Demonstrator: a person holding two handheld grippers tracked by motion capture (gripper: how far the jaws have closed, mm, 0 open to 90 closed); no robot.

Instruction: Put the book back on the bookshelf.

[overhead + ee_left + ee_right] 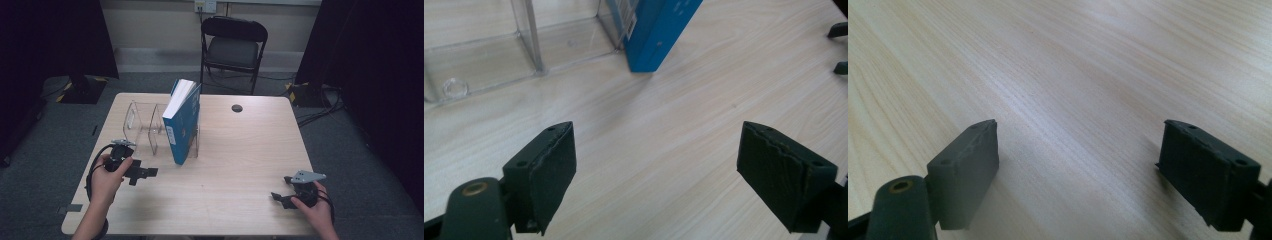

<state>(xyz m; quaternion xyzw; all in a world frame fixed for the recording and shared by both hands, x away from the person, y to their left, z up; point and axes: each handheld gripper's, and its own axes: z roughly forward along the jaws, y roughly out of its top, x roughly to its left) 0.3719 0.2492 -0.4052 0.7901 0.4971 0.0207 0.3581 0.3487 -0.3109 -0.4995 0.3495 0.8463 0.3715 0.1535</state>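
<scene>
A blue book point(181, 122) stands upright and leans in the right slot of a clear acrylic rack point(142, 125) on the wooden table point(240, 145). The left gripper view has the book's lower corner point(659, 35) and the rack's base point(489, 60) just ahead. My left gripper point(145, 174) sits low at the table's front left, a little in front of the rack, open with nothing between its pads point(554, 165). My right gripper point(281, 190) rests near the front right corner, also open and empty, its pads point(968, 170) over bare wood.
A small dark round hole point(237, 108) marks the table's far side. Behind the table stands a black folding chair point(233, 47). Black curtains hang at both sides, and cables lie on the grey floor at the right. The right gripper's jaw tips point(839, 47) peek in at the left gripper view's edge.
</scene>
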